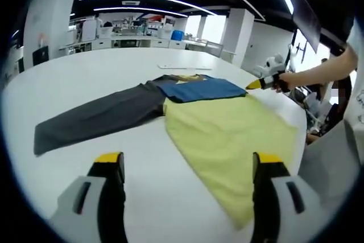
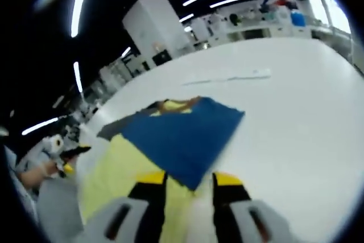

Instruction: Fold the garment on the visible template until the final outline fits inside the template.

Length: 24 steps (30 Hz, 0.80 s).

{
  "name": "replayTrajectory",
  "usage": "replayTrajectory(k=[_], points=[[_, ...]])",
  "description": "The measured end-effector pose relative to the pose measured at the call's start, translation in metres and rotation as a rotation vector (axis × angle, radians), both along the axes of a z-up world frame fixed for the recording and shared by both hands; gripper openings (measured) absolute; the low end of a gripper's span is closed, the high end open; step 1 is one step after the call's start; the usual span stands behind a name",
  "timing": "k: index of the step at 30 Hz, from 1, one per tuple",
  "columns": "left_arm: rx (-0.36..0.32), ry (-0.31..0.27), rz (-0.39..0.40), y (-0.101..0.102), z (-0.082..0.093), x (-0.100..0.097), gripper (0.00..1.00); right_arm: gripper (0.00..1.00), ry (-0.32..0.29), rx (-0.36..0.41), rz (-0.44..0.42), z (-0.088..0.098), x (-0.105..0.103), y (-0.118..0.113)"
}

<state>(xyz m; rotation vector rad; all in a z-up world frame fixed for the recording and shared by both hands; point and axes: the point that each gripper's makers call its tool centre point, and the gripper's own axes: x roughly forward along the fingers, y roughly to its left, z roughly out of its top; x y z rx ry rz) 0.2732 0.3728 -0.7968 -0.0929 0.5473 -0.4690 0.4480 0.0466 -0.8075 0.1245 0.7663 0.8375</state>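
Garment (image 1: 227, 140) lies flat on the white surface (image 1: 114, 66), its blue panel (image 2: 182, 135) folded over the yellow. Right claw (image 2: 190, 183) seems to pinch the panel's corner; carry it evenly, without dragging. Left claw (image 1: 187, 166) hovers spread beside the yellow hem.

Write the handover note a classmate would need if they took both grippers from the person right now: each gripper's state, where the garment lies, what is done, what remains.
Left gripper: open, hovering over the white table, holding nothing.
Right gripper: jaws narrowly apart at the corner of the blue fold; whether it grips is unclear.
The garment lies flat: yellow body nearest, blue part folded across its far end, dark grey sleeve still stretched out sideways.
Done: blue section turned over.
Left: fold in the grey sleeve and the yellow body. No template outline can be made out.
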Motion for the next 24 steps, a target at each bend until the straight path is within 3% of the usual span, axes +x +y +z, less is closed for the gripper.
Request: replayTrajectory(k=[4, 12, 15, 19, 22, 24], points=[[-0.001, 0.004, -0.004, -0.001, -0.001, 0.000, 0.91, 0.55, -0.049, -0.023, 0.053, 0.006, -0.008, 0.004], [-0.005, 0.010, -0.012, -0.003, -0.002, -0.001, 0.91, 0.84, -0.120, -0.086, 0.120, 0.008, -0.018, 0.002], [-0.007, 0.014, -0.013, -0.003, -0.003, -0.001, 0.91, 1.00, -0.152, -0.120, 0.136, 0.006, -0.018, -0.003], [-0.034, 0.014, -0.004, -0.001, -0.002, 0.000, 0.91, 0.99, -0.174, -0.157, 0.171, 0.006, -0.027, -0.005], [-0.132, 0.007, 0.044, 0.010, 0.005, 0.005, 0.91, 0.99, -0.178, -0.147, 0.176, 0.008, -0.033, -0.003], [-0.128, 0.006, 0.064, 0.017, 0.005, 0.007, 0.91, 0.99, -0.177, -0.132, 0.173, 0.011, -0.036, -0.002]])
